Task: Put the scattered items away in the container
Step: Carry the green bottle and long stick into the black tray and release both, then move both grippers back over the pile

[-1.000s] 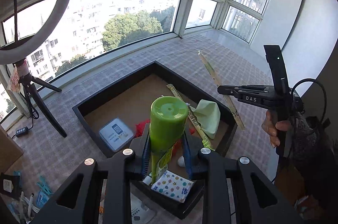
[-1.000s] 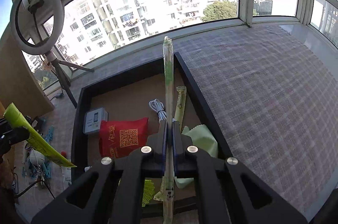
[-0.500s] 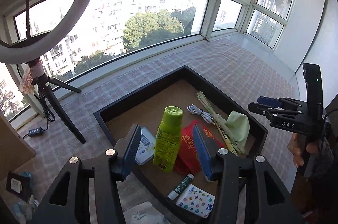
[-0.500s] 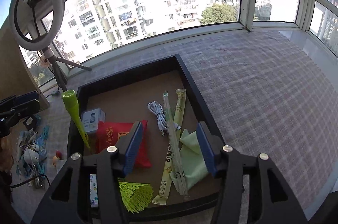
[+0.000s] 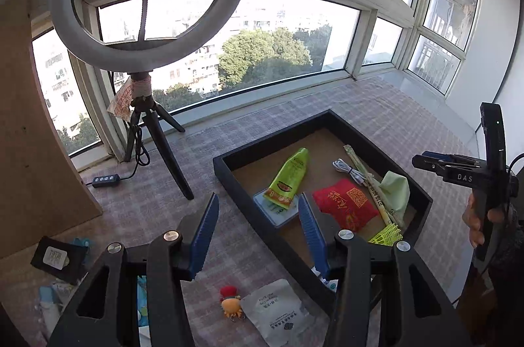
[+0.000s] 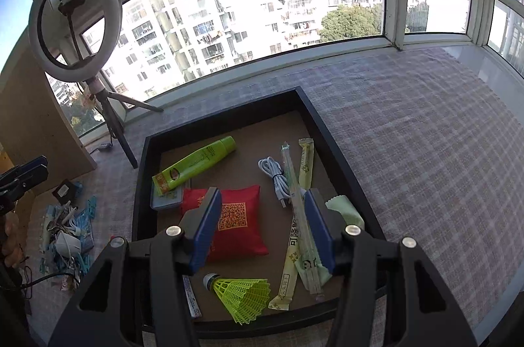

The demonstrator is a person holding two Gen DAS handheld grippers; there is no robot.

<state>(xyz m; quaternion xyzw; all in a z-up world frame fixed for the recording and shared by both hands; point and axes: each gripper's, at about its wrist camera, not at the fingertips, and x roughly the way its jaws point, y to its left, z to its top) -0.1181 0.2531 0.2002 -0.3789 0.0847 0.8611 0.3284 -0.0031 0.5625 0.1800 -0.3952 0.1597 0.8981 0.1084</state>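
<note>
The black tray holds a green tube, a red pouch, a white cable, wrapped chopsticks, a green cloth and a yellow shuttlecock. My left gripper is open and empty over the tray's left rim. My right gripper is open and empty above the red pouch. A white packet and a small red toy lie on the checked cloth outside the tray.
A ring light on a tripod stands left of the tray. A pile of clips and small items lies on the left. A black card holder lies nearby. A cardboard panel stands at the left.
My left gripper opened and let the green tube drop into the tray, then drew back left. My right gripper opened and released the chopsticks into the tray.
</note>
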